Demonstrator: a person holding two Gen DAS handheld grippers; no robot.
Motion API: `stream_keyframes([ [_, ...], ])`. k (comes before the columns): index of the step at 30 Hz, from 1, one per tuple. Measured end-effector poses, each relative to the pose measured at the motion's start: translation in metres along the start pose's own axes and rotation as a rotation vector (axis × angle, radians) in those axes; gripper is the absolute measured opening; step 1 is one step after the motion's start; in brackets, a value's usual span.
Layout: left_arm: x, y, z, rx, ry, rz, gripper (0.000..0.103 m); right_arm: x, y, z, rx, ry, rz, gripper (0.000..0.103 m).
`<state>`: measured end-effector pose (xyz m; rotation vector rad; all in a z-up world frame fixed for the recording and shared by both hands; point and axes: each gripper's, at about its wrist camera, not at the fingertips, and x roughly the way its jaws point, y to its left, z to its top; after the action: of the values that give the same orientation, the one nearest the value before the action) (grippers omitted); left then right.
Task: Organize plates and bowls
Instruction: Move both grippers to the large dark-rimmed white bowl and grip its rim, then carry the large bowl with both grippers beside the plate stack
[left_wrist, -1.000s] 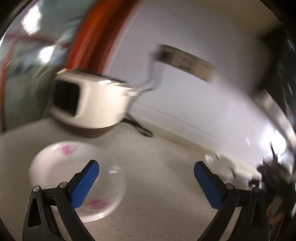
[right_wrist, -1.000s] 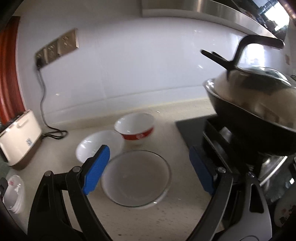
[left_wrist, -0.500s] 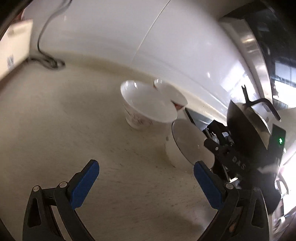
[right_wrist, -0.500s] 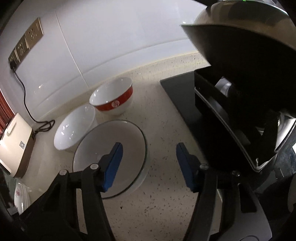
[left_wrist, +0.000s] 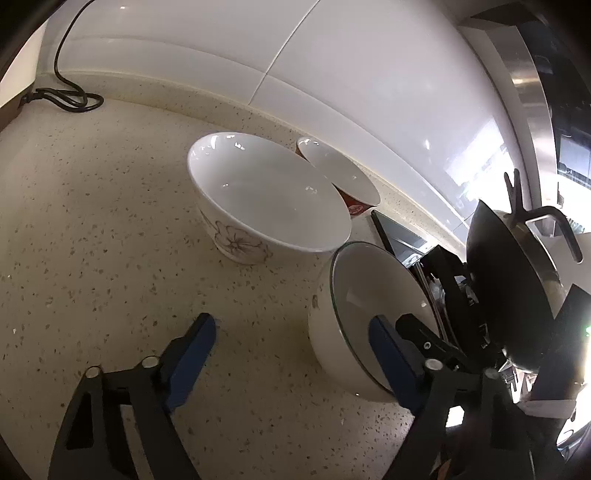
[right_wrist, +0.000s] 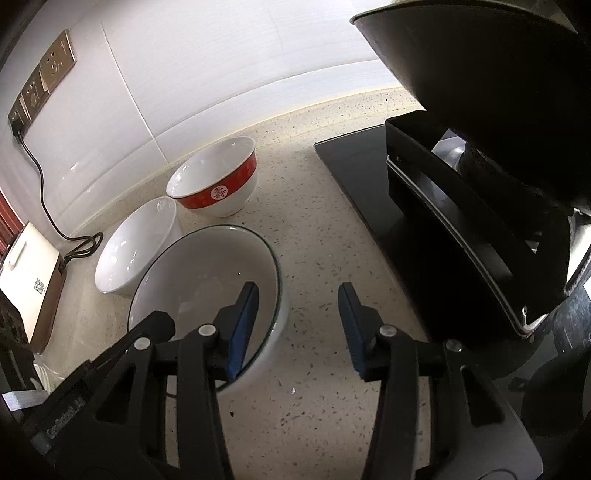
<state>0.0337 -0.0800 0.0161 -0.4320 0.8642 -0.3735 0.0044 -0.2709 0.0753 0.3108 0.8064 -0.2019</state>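
Observation:
Three bowls stand on the speckled counter. A dark-rimmed white bowl (right_wrist: 207, 273) (left_wrist: 332, 325) is nearest. A white bowl with a flower print (left_wrist: 258, 206) (right_wrist: 133, 247) is behind it. A red-banded bowl (right_wrist: 218, 181) (left_wrist: 343, 177) is by the wall. My right gripper (right_wrist: 295, 325) is open; its left finger (right_wrist: 242, 328) is over the inside of the dark-rimmed bowl, the right finger outside the rim. My left gripper (left_wrist: 291, 365) is open and empty, low over the counter, its right finger (left_wrist: 391, 362) beside that same bowl.
A black wok (right_wrist: 480, 92) (left_wrist: 506, 280) sits on a black stove (right_wrist: 424, 221) to the right. A black cable (left_wrist: 70, 96) lies by the tiled wall. A white appliance (right_wrist: 29, 277) stands at the left, under wall sockets (right_wrist: 40, 81).
My left gripper has swung right from the appliance and patterned plate to the bowls and narrowed its opening. My right gripper has dropped toward the dark-rimmed bowl and narrowed around its rim.

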Motion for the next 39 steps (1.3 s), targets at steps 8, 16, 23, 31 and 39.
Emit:
stream_keyframes([
  [8, -0.008, -0.001, -0.001, 0.044, -0.019, -0.080, 0.050, 0.006, 0.014, -0.002, -0.070, 0.015, 0.024, 0.023],
  [16, -0.011, -0.015, -0.007, 0.126, -0.043, -0.083, 0.033, 0.011, 0.007, -0.002, -0.028, 0.056, 0.107, 0.021],
  [23, -0.020, -0.021, -0.012, 0.161, -0.071, -0.019, 0.032, 0.014, 0.008, -0.002, -0.018, 0.103, 0.185, 0.020],
  [31, -0.032, -0.016, -0.016, 0.144, -0.097, 0.038, 0.032, 0.012, 0.016, -0.006, -0.043, 0.118, 0.253, 0.020],
  [39, -0.048, -0.002, -0.021, 0.080, -0.116, 0.062, 0.032, 0.003, 0.041, -0.011, -0.117, 0.125, 0.377, 0.020],
])
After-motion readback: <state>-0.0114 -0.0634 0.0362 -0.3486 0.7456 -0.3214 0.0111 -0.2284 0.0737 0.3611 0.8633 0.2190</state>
